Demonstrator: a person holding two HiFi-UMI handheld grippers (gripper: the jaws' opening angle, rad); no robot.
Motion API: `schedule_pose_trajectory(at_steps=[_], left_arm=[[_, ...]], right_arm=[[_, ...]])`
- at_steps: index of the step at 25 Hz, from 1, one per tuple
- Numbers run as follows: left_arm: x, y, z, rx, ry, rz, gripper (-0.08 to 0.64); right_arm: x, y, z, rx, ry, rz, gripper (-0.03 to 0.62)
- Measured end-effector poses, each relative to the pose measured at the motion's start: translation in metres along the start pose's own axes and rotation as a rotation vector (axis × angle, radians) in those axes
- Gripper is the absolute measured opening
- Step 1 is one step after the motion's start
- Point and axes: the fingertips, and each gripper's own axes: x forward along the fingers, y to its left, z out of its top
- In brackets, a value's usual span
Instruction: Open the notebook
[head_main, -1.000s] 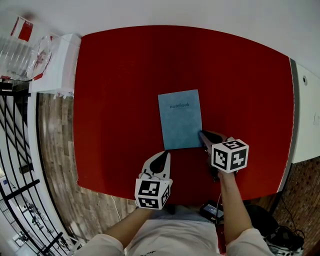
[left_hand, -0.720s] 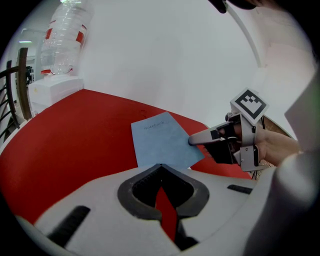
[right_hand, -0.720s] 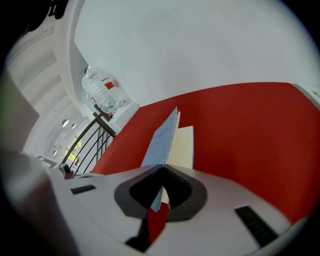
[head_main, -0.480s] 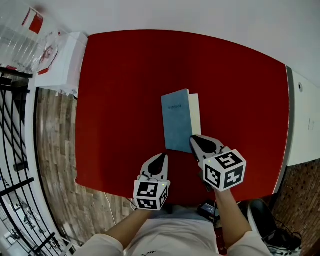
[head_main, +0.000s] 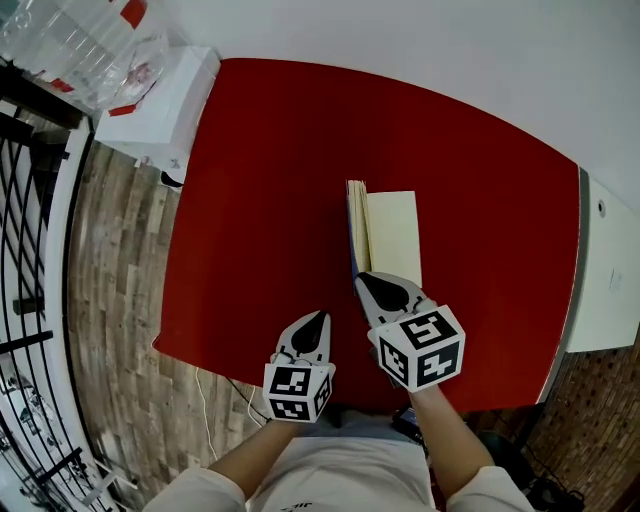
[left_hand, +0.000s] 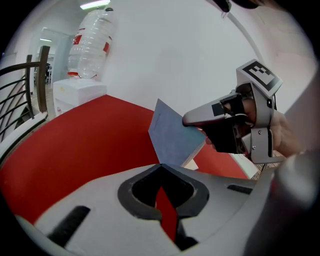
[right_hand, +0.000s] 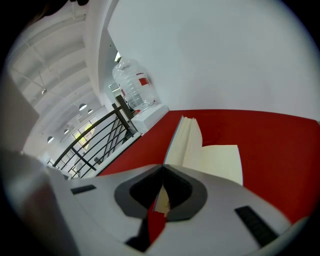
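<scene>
The notebook (head_main: 393, 235) lies in the middle of the red table (head_main: 270, 180), a cream page showing. Its blue cover (left_hand: 172, 137) with a sheaf of pages (right_hand: 190, 142) stands nearly upright at the spine side. My right gripper (head_main: 362, 280) is shut on the near corner of that lifted cover, and the jaws meet on its edge in the right gripper view (right_hand: 163, 167). My left gripper (head_main: 318, 318) hovers to the left of the notebook near the table's front edge, shut with nothing in it (left_hand: 160, 166).
A white cabinet (head_main: 160, 110) with a big clear water bottle (head_main: 80, 40) stands at the table's far left corner. A black railing (head_main: 30, 250) runs along the left over wooden floor. A white counter (head_main: 605, 270) borders the right side.
The right gripper has raised the cover from flat to nearly upright, swinging it up and left, so a cream page now shows. The left gripper has shifted a little.
</scene>
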Motion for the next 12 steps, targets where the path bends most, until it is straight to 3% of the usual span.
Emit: schedule_pose_trajectory(at_steps=[6,12], left_arm=[[-0.019,0.027,-0.004,-0.031,-0.016,0.037,0.008],[-0.026,0.031,-0.007,-0.039,-0.019,0.025,0.008]], right_arm=[[0.006,0.010,0.001,-0.210,0.044,-0.114,0.014],[0.000,0.001,0.000,-0.214,0.053,-0.162,0.014]])
